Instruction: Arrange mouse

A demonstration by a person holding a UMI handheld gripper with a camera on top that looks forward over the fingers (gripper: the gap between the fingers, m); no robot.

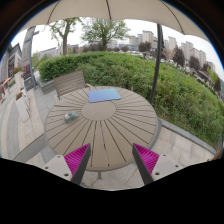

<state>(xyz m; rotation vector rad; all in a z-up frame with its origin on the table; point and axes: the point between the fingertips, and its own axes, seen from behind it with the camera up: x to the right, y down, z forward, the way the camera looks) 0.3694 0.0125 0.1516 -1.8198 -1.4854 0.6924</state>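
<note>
The mouse (71,116) lies on the left part of the round slatted surface (115,128), near its rim, a small grey-dark shape resting flat on the boards. It is well ahead of the jaws and off to their left, not between them. Further back on the same surface, towards the far edge and right of the mouse, lies a flat blue rectangular mat (103,95) — the two are apart, with bare slats between them.

The gripper (113,160) hovers over the near rim of the surface with its jaws released: the two dark fingers stand wide apart, each showing its magenta pad (76,156) on the inner face, and nothing sits between them but the wooden boards.

Behind the far-left rim of the surface stands a chair (70,82) with a slatted back, drawn up close to it. A dark pole (157,62) rises at the right of the surface and meets the underside of a parasol canopy (110,12) that spreads overhead. The ground around is pale paving (22,120). A broad green hedge (150,75) runs behind the chair and curves round to the right; beyond it stand trees (100,32) and pale buildings (150,40) under a bright sky — at the far left there is more outdoor furniture, too small to make out
</note>
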